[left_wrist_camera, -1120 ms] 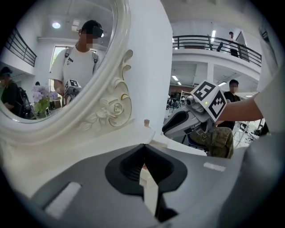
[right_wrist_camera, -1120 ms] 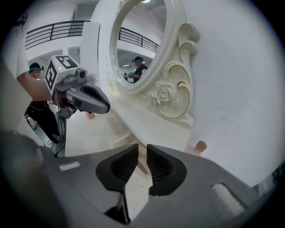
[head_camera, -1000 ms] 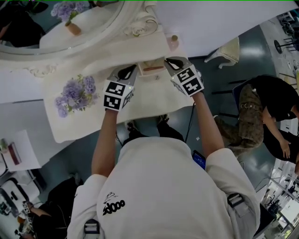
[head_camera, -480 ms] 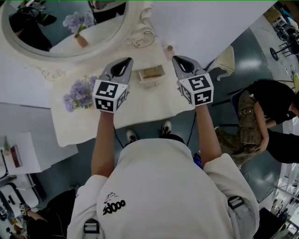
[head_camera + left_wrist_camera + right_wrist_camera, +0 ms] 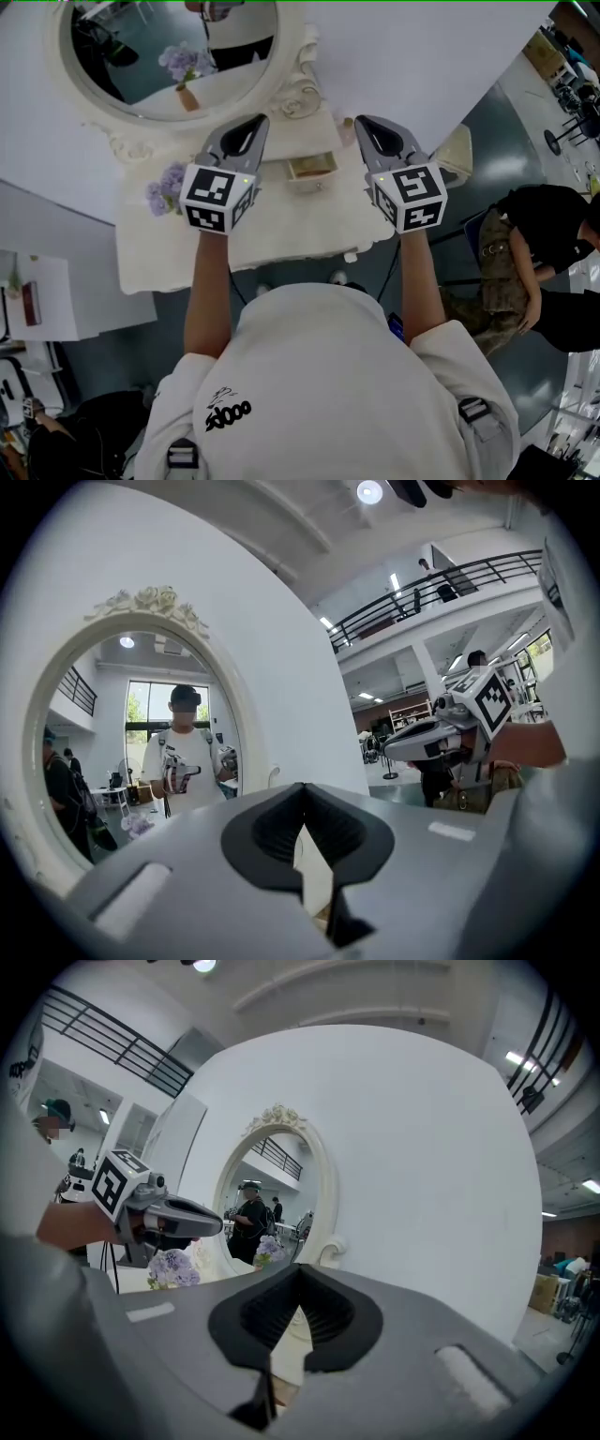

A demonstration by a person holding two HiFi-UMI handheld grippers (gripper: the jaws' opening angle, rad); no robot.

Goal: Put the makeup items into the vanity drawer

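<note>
One small vanity drawer [image 5: 313, 168], pale with a tan inside, stands pulled open near the back of the white table [image 5: 281, 246], below one oval mirror [image 5: 141, 66] and near one bunch of purple flowers [image 5: 167, 187]. Two tools hover above it (one on either side): the left hand-held gripper [image 5: 250, 124] and the right hand-held gripper [image 5: 368, 125], both with jaws pressed together and holding nothing.
</note>
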